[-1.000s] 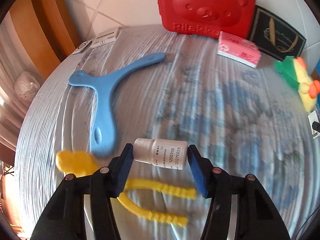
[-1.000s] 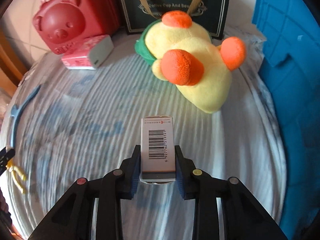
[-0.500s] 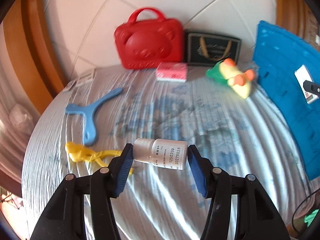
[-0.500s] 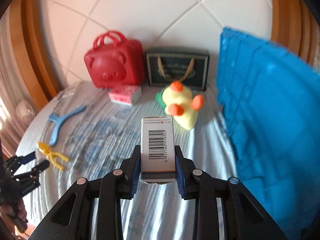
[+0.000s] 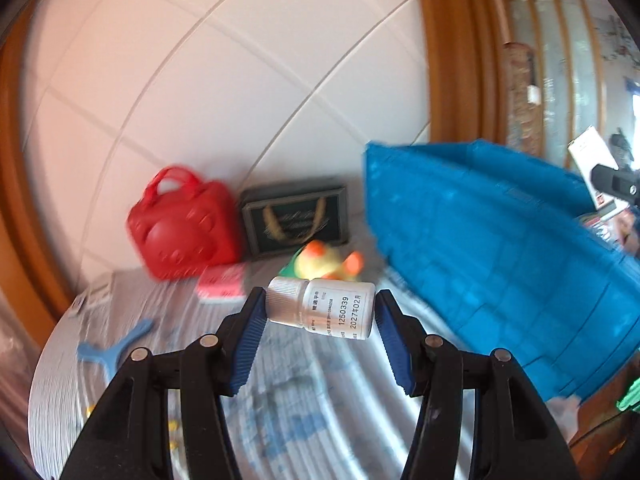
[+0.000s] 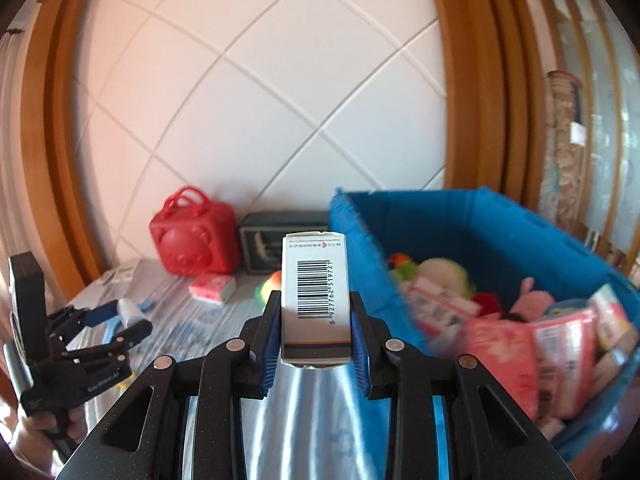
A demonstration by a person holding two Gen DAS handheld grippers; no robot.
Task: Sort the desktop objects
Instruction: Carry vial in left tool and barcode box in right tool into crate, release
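Observation:
My left gripper (image 5: pixel 320 312) is shut on a small white medicine bottle (image 5: pixel 324 307), held sideways, cap to the left, high above the table. My right gripper (image 6: pixel 314 312) is shut on a white carton with a barcode (image 6: pixel 314 296), standing upright between the blue pads. The left gripper with the bottle (image 6: pixel 130 312) also shows at the left of the right wrist view, a hand under it. A big blue storage box (image 6: pixel 540 240) stands to the right, holding plush toys and pink packs. In the left wrist view the blue box (image 5: pixel 500 260) fills the right side, with the carton (image 5: pixel 592 160) above it.
On the table (image 5: pixel 280 400) lie a red bear case (image 5: pixel 184 224), a dark gift bag (image 5: pixel 296 216), a pink tissue pack (image 5: pixel 222 284), a yellow plush duck (image 5: pixel 324 264) and a blue Y-shaped toy (image 5: pixel 112 350). A white tiled wall and wooden frames stand behind.
Both grippers have risen well above the table and tipped up, each keeping its object. The right gripper has come beside the blue box, so its inside shows now.

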